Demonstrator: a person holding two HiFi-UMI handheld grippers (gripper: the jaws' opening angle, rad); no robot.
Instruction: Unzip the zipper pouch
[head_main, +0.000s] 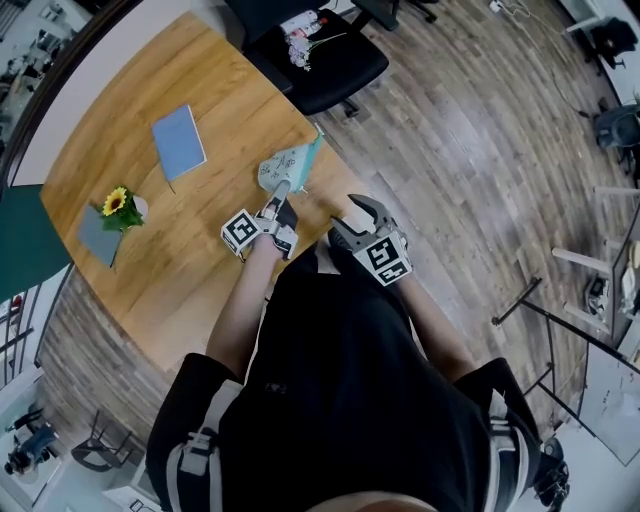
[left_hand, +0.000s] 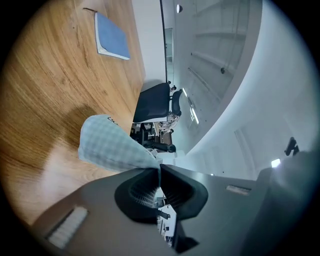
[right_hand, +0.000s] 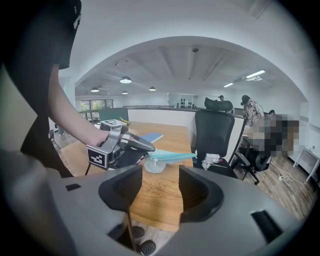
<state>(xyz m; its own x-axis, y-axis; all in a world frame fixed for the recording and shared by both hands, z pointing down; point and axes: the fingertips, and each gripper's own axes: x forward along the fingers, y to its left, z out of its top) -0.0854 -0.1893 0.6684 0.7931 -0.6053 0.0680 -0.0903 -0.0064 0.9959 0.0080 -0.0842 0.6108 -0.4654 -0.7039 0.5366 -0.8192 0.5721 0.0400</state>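
We have the zipper pouch (head_main: 290, 162) pinned at one end, our left gripper (left_hand: 159, 175) clenched on its fabric. Our right gripper (right_hand: 160, 187) is released and empty, well apart from the pouch. Next, we think it must reach the teal zipper edge (right_hand: 172, 156) and take the pull.

Three cameras on one light wooden table (head_main: 200, 250).
Head view looks steeply down; left gripper view sits close against the pale checked fabric pouch (left_hand: 112, 145); right gripper view looks level from beyond the table's edge. All three share that pouch and the black office chair (right_hand: 212, 135).
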